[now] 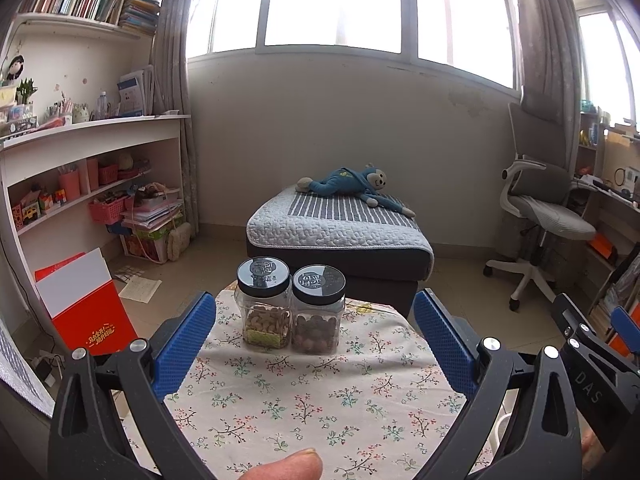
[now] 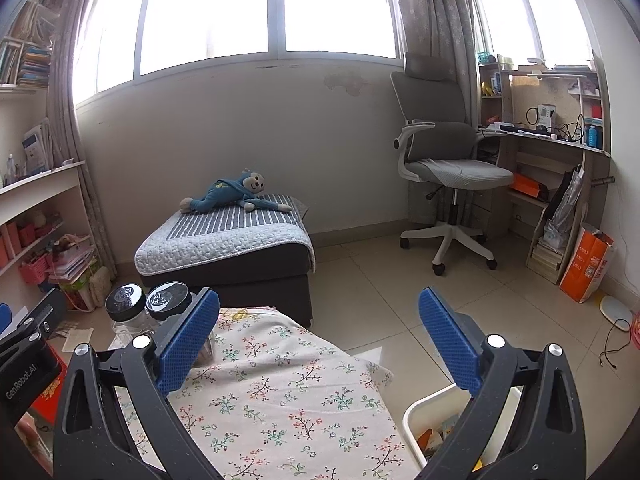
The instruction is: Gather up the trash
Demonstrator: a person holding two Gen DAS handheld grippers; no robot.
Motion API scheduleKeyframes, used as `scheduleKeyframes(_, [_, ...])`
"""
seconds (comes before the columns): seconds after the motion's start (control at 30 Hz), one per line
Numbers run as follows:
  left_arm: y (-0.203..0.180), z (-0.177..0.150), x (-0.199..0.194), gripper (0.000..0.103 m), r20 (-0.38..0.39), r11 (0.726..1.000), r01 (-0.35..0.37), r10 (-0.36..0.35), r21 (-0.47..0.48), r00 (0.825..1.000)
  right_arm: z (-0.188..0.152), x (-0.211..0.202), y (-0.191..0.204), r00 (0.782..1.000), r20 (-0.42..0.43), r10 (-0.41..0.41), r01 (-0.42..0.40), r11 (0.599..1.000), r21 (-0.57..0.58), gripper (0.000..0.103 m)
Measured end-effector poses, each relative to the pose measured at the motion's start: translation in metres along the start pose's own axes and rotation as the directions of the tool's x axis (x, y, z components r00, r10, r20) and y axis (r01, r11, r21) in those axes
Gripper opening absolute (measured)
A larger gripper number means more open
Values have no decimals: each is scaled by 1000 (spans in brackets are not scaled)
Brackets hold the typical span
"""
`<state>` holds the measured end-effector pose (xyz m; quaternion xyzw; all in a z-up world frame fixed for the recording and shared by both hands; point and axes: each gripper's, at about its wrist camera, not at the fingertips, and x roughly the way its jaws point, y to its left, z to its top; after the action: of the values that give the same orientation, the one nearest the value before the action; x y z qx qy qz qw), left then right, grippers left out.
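My left gripper (image 1: 316,344) is open and empty above a small table with a floral cloth (image 1: 304,396). My right gripper (image 2: 320,344) is open and empty over the table's right edge (image 2: 280,392). A white bin (image 2: 424,420) stands on the floor to the right of the table, with orange and pale scraps (image 2: 434,438) inside. No loose trash shows on the cloth. The right gripper's body shows at the right edge of the left wrist view (image 1: 592,344).
Two clear jars with black lids stand at the table's far edge, one with cashews (image 1: 264,308) and one with brown nuts (image 1: 318,312); they also show in the right wrist view (image 2: 148,304). A padded ottoman (image 1: 340,236), an office chair (image 2: 448,172) and a red box (image 1: 88,308) stand around.
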<state>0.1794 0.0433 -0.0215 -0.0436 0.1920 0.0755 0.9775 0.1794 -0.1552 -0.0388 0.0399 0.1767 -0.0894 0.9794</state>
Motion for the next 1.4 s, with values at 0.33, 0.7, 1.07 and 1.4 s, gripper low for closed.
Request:
scheduleKeyframes(0.33, [-1,1,-5,96,6,1000,27,-27,-3,1000,1,-1,-6,1000,2,-7,7,1000,5,96])
scheduleKeyframes(0.7, [-3,1,-6,96,11,1000,18,-18,5,1000,0,0,-7,1000,1,-6,6,1000,5,96])
scheduleKeyframes(1.07, [-4,-1,-6,96,7,1000,5,-5,-1,1000,-1,1,-6,1000,-4,-2,2,1000,7,96])
scheduleKeyframes(1.4, [-1,-2,-6,96,3,1000,4,-4,2,1000,-3,4,-7,1000,-16,4,-4,1000,5,96])
